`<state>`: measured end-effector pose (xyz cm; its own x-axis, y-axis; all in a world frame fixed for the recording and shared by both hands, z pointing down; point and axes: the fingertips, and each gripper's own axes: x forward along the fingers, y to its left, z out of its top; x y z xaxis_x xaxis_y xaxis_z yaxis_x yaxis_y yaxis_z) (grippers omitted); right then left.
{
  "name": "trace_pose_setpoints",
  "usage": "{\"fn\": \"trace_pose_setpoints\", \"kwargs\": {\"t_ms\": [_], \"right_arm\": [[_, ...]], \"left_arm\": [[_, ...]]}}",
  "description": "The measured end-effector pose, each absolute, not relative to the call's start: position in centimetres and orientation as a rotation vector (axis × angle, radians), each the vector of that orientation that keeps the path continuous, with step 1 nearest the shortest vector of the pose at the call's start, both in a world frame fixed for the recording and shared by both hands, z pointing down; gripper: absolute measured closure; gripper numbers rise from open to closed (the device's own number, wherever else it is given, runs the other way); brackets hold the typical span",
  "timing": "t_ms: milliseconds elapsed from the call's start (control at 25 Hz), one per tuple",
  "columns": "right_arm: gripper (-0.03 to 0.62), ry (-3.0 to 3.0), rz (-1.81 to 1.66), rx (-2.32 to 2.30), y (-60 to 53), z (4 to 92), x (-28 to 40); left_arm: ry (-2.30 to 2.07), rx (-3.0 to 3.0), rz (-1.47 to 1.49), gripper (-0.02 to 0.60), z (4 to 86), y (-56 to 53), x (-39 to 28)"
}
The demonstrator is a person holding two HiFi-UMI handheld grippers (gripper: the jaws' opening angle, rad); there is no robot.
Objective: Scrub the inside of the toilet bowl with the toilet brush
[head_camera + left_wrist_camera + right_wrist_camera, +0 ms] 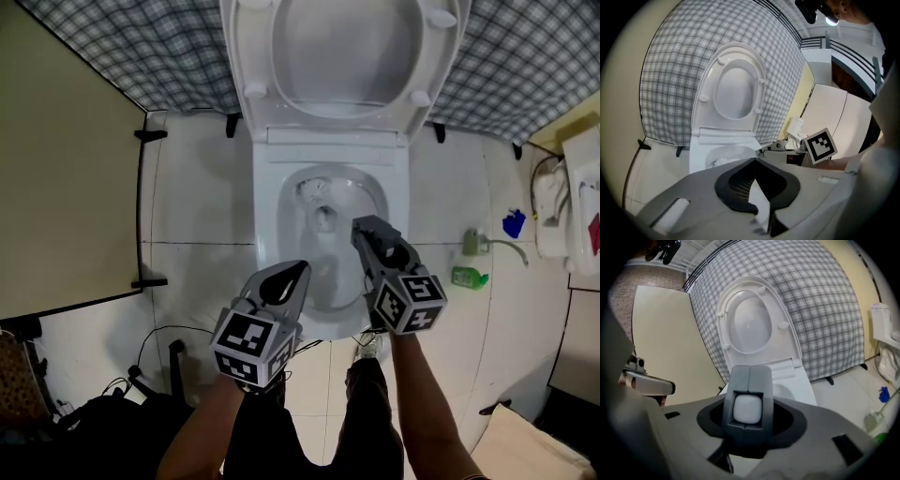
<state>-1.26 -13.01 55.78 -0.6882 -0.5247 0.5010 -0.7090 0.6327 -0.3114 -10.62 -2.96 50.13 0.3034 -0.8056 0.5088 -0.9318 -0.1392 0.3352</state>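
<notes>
- The right gripper (382, 258) is clenched on a chunky grey handle with a white insert, which I'm pretty sure is the toilet brush (748, 394). In the right gripper view the jaws sit tight on both sides of it.
- The left gripper (298, 274) has its tips pinched together with nothing in them. It hangs just in front of the front edge of the toilet bowl (267, 216), on the left side.
- The brush handle is over the right side of the bowl rim and angled down toward the middle. There's something pale down in the bowl that could be the bristle end, but I can't tell for sure.
- The seat and lid (342, 56) are flipped up against the back, so the inside of the bowl is wide open.
- My guess is the brush is light, with a stiff plastic handle and springy bristles. The smooth plastic will probably try to twist in the jaws once it gets pushed against the slick porcelain.
- The best place to hold it is high up on that blocky end, squarely across the flat sides and well clear of the wet end, which is about where it's held now.
- A green bottle (469, 277) sits on the floor to the right, well out of the way.
</notes>
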Motion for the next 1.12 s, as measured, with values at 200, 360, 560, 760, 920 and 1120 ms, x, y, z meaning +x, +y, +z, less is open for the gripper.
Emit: {"fn": "trace_pose_setpoints", "kwargs": {"t_ms": [200, 360, 560, 760, 920, 1120], "right_arm": [[0.402, -2.517, 0.714, 0.841, -12.2, 55.9, -3.2], [0.402, -2.52, 0.719, 0.751, -11.3, 56.0, -3.9], [0.402, -2.513, 0.686, 0.619, -10.0, 55.9, -4.0], [0.402, -2.496, 0.595, 0.47, -7.9, 55.5, -3.7], [0.402, -2.471, 0.565, 0.347, -5.3, 55.0, -2.4], [0.402, -2.43, 0.547, 0.214, -1.6, 54.7, 0.2]], "left_arm": [[-1.548, 1.957, 0.274, 0.572, 50.5, -2.0, -11.2], [-1.559, 1.939, 0.27, 0.572, 50.7, -1.3, -11.7], [-1.565, 1.924, 0.265, 0.572, 51.1, -0.8, -11.8], [-1.553, 1.928, 0.261, 0.572, 51.2, -0.8, -10.9], [-1.551, 1.927, 0.27, 0.572, 51.3, -0.8, -10.8], [-1.563, 1.913, 0.288, 0.572, 51.7, -0.4, -11.5]]}}
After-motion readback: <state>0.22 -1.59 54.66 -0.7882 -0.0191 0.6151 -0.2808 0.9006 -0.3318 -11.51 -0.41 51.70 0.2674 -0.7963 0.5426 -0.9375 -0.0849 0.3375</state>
